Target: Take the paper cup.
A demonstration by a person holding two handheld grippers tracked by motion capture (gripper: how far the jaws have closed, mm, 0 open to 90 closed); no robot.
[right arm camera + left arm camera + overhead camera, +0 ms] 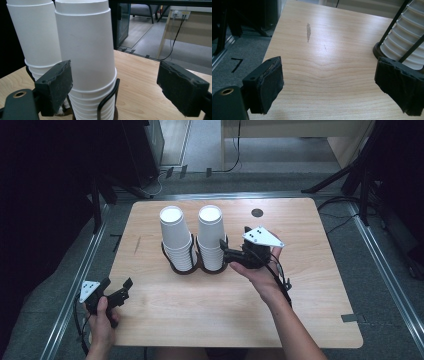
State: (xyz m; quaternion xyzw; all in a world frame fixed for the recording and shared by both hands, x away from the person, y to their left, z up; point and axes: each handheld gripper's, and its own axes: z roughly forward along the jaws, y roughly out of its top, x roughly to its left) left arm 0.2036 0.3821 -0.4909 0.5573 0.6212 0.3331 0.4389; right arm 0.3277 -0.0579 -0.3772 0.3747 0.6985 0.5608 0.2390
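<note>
Two tall stacks of white paper cups stand side by side in a black wire holder (192,268) at the table's middle: the left stack (172,237) and the right stack (210,235). My right gripper (225,251) is level beside the right stack, its jaws apart. In the right gripper view that stack (85,50) rises just past the left jaw, the other stack (35,35) behind it; the pads of my right gripper (116,86) press on nothing. My left gripper (125,289) rests open at the front left, and between its wide jaws (332,82) lies bare wood.
The wooden table (200,315) has a small dark round hole (257,212) at the back right and a dark streak (308,32) on its left side. A cup stack (404,37) and the holder's base (378,50) edge the left gripper view. Grey floor and metal rails surround the table.
</note>
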